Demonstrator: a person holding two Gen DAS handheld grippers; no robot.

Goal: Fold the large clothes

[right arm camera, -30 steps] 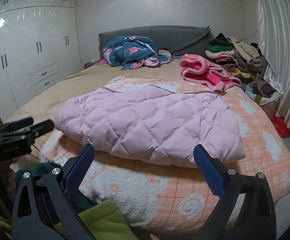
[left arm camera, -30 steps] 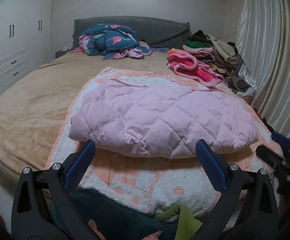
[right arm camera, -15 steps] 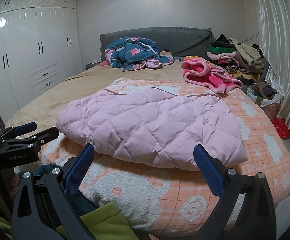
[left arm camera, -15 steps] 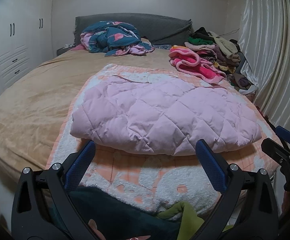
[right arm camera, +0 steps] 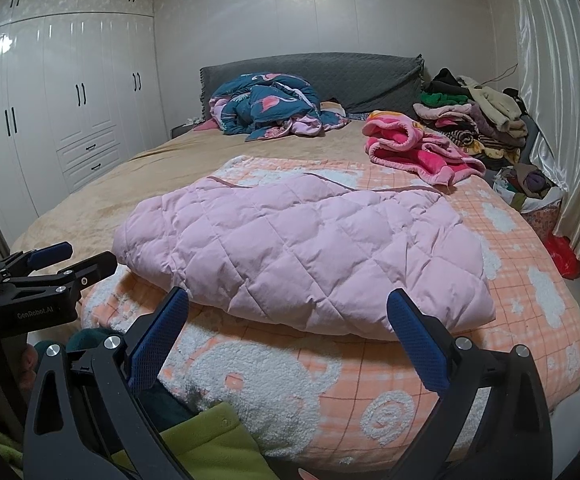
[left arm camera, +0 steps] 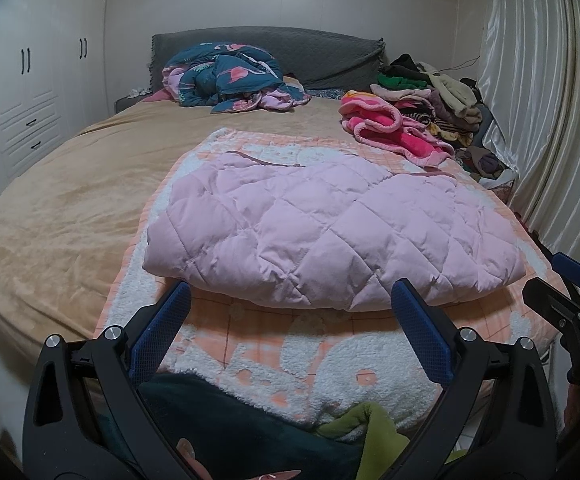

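Observation:
A pink quilted down coat [left arm camera: 329,236] lies folded into a flat bundle on an orange-and-white fleece blanket [left arm camera: 290,344] on the bed; it also shows in the right wrist view [right arm camera: 309,248]. My left gripper [left arm camera: 290,320] is open and empty, held back from the coat's near edge. My right gripper [right arm camera: 288,324] is open and empty, also short of the near edge. Each gripper shows at the edge of the other's view: the right one [left arm camera: 569,300], the left one [right arm camera: 58,268].
A teal flamingo quilt [left arm camera: 230,76] lies by the grey headboard. A pink fleece garment [left arm camera: 389,128] and a pile of clothes [left arm camera: 437,96] sit at the far right. White wardrobes [right arm camera: 62,112] stand left, curtains [left arm camera: 549,100] right. Dark green and lime clothes [left arm camera: 274,440] lie under my grippers.
Both grippers have risen and pulled back slightly from the bed, staying open. The coat has not moved.

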